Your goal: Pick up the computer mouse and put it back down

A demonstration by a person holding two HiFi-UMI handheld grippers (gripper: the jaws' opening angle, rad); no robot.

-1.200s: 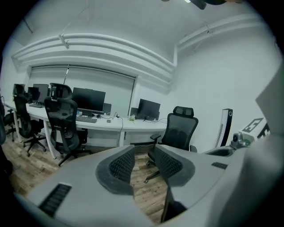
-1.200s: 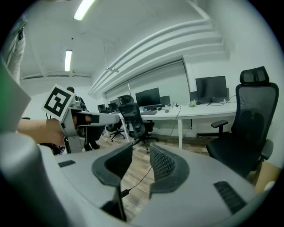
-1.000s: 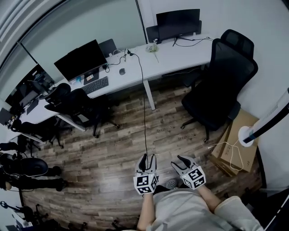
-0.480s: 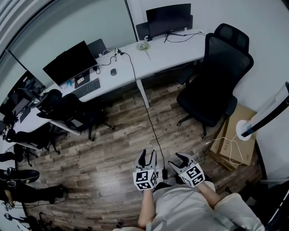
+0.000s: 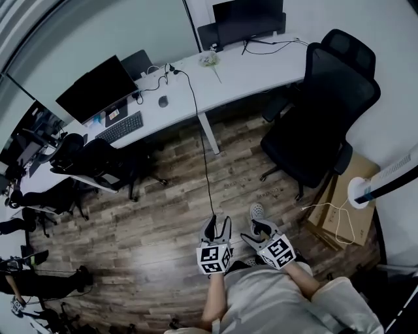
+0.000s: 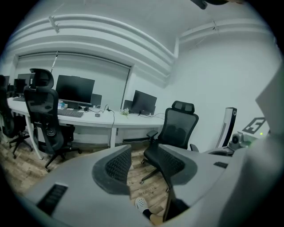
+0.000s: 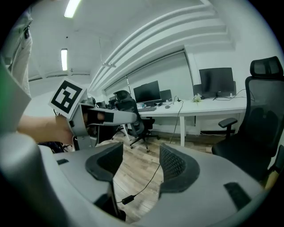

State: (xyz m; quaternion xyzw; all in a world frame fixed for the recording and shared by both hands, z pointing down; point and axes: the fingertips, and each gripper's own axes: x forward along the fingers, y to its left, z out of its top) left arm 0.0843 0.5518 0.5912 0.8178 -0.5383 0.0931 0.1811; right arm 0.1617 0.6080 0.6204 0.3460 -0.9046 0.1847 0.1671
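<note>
The computer mouse [image 5: 162,101] is a small, dark, rounded thing that lies on the long white desk [image 5: 261,72], to the right of the black keyboard [image 5: 119,126] and in front of the wide monitor [image 5: 98,88]. It is too small for us to tell its buttons or wheel, and we think it has no cord, though we cannot be sure. In the left gripper view it is only a dark speck [image 6: 97,115] on the desk top.

A black cable [image 5: 202,150] runs from the desk down across the wooden floor toward us. A black office chair [image 5: 326,111] stands at the right. A second monitor [image 5: 248,16] is cut off by the top edge.

Both tools are well apart from the mouse, held low in front of our body. The left gripper [image 5: 217,225] has just been opening; its jaws stand partly apart with only floor between them. The right gripper [image 5: 256,233] has just been opening too, and its jaws stand wide and empty.
</note>
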